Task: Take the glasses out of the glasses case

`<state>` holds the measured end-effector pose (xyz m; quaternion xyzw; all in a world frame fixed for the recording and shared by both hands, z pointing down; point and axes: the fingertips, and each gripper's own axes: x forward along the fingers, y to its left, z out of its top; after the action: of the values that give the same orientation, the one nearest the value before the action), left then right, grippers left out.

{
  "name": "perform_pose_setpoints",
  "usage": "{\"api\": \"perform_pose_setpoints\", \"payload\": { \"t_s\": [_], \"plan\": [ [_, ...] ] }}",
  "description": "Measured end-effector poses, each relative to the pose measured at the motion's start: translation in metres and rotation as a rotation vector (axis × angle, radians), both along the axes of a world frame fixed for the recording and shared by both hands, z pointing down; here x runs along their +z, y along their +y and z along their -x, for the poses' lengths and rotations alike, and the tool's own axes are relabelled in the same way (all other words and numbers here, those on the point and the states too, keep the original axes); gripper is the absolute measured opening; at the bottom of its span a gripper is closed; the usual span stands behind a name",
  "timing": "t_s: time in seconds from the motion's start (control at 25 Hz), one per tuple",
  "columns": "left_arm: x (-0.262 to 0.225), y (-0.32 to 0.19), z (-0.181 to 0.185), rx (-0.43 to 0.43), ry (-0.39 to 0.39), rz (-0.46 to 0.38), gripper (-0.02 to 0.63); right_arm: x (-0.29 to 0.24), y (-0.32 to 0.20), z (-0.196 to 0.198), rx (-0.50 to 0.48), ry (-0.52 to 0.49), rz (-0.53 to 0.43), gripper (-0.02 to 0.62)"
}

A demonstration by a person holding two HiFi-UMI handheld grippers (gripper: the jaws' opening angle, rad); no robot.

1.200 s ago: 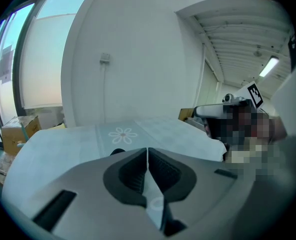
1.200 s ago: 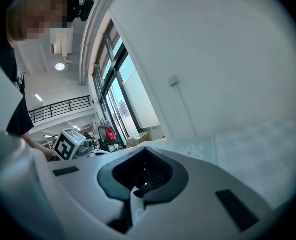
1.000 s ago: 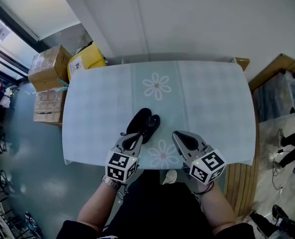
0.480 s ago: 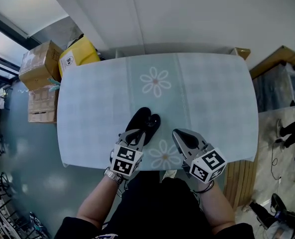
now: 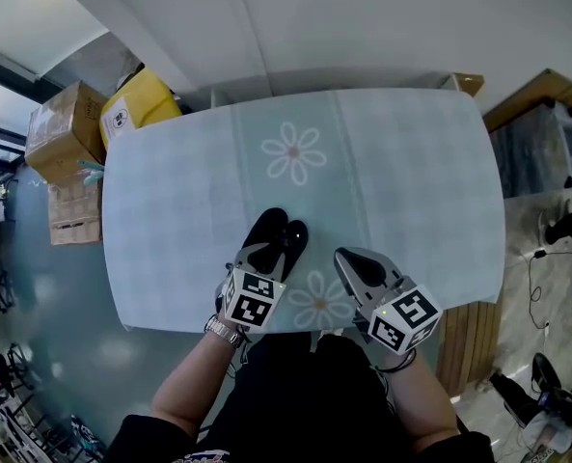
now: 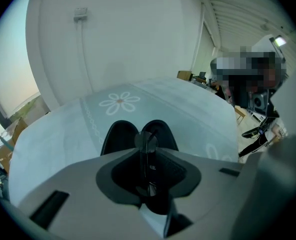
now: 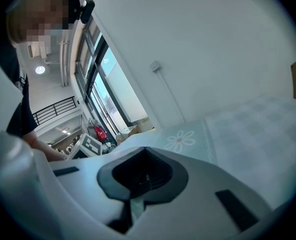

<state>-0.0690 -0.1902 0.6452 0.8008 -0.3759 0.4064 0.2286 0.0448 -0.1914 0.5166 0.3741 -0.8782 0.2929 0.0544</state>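
A black glasses case (image 5: pixel 271 231) lies open on the table (image 5: pixel 411 181) near its front edge. In the left gripper view its two dark halves (image 6: pixel 119 136) sit just beyond the jaws. My left gripper (image 5: pixel 262 253) hangs over the case's near end. Its jaws (image 6: pixel 147 151) are shut on the thin dark glasses (image 6: pixel 147 140), one round lens standing up between them. My right gripper (image 5: pixel 347 258) rests to the right of the case, apart from it. In its own view the right gripper (image 7: pixel 144 149) is shut with nothing in it.
The table wears a pale blue cloth with flower prints (image 5: pixel 293 152). Cardboard boxes (image 5: pixel 59 128) and a yellow box (image 5: pixel 141 99) stand on the floor off its far left corner. Wooden furniture (image 5: pixel 546 95) is at the right. A person stands beside the table.
My left gripper has moved forward and a little right, closer over the case. The right gripper has stayed where it was. The head camera has shifted slightly.
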Motion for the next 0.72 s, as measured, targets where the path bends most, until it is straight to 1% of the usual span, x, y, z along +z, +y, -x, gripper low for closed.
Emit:
{"api": "perform_pose_setpoints", "payload": {
  "t_s": [0.24, 0.72],
  "plan": [
    [0.014, -0.001, -0.002, 0.018, -0.066, 0.045, 0.106, 0.005, -0.002, -0.003, 0.011, -0.003, 0.012, 0.023],
    [0.029, -0.001, -0.006, 0.038, -0.125, 0.093, 0.106, 0.012, 0.001, -0.004, 0.028, -0.017, 0.033, 0.023]
  ]
}}
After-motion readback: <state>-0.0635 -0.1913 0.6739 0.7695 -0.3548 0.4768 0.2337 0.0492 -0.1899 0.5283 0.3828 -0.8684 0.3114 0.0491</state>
